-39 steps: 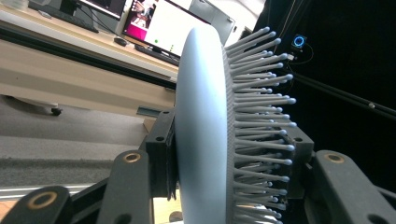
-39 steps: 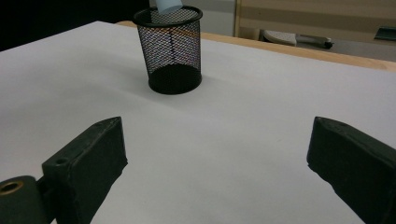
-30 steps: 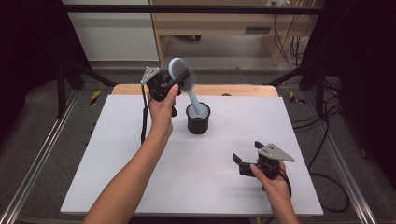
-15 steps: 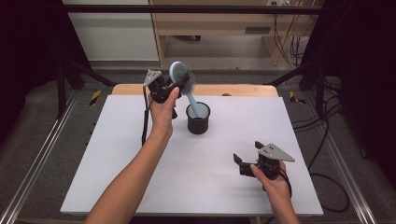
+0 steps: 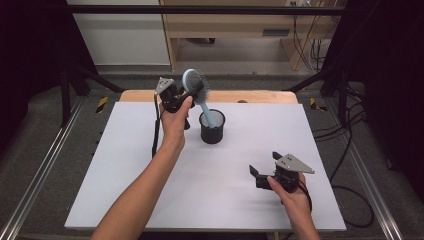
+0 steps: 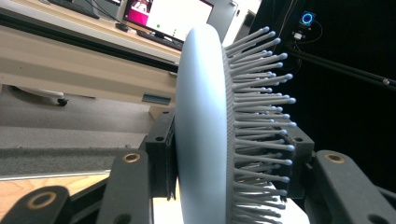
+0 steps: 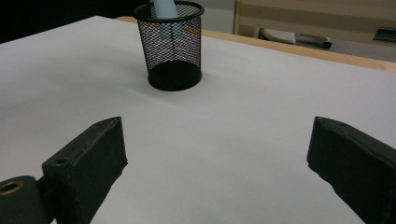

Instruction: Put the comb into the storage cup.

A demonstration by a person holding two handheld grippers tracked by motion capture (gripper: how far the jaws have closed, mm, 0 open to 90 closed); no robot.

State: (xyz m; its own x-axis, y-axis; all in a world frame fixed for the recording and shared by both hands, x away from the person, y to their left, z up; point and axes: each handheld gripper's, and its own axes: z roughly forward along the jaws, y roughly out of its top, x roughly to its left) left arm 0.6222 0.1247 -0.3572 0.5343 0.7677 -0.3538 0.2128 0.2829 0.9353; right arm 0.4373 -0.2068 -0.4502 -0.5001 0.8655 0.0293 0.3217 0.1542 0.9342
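The left tongs are clamping the head of a pale blue hairbrush, its handle standing in the black mesh cup. The right tongs are gaping over the white counter, grey floor and wooden furniture lying beyond.

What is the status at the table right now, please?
Left gripper shut on hairbrush, handle in mesh cup. Right gripper open, resting. Nothing blocking.

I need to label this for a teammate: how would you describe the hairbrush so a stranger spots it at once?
On the white table, find the black mesh cup near the far edge. The pale blue hairbrush stands handle-down in it, its bristled head clamped by the left gripper.
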